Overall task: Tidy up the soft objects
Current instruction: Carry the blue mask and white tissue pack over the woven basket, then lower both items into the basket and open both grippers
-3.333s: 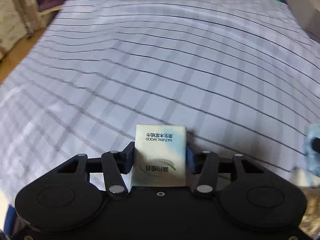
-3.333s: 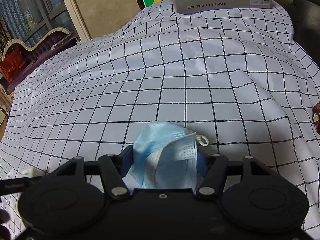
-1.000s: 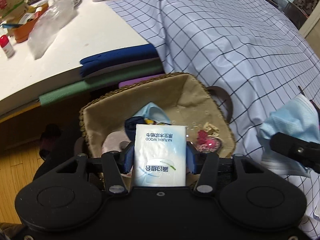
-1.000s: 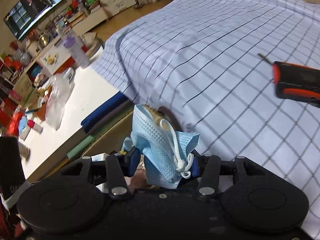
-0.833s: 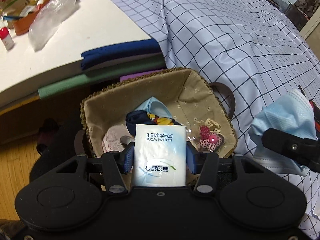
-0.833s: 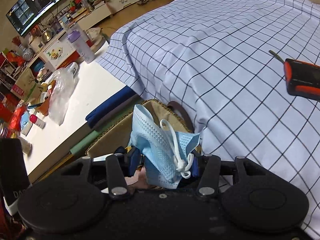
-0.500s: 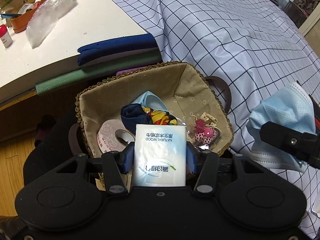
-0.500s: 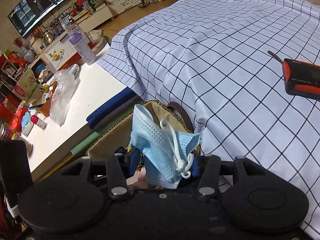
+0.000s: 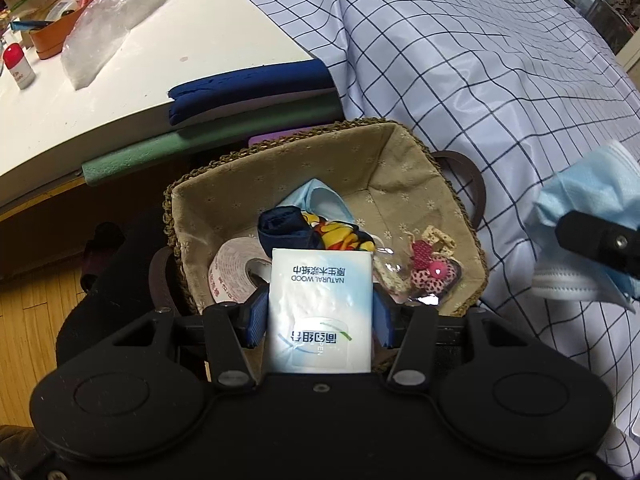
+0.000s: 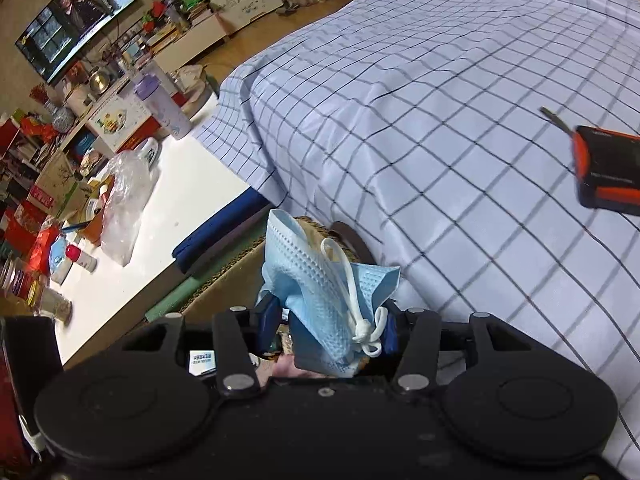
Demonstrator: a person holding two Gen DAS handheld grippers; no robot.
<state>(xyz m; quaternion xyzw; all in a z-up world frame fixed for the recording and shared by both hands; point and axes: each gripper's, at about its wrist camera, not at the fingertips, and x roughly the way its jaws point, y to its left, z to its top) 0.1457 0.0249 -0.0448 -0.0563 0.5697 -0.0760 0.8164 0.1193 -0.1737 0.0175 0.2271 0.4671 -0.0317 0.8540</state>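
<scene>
Your left gripper (image 9: pixel 320 316) clamps a tissue pack (image 9: pixel 320 308) above the woven basket (image 9: pixel 464 216): light, squashy, slick-wrapped, so hold its flat sides. Your right gripper (image 10: pixel 326 332) pinches a crumpled face mask (image 10: pixel 320 300) (limp, near weightless) beside the basket; grip the bunched fabric, not the ear loops.

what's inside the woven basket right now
In the woven basket: a roll of tape, a light blue cloth, a navy and multicoloured fabric bundle, and a bag of hair clips. The held tissue pack hides its near part.

Both grippers' jaws clamped, angled downward.
</scene>
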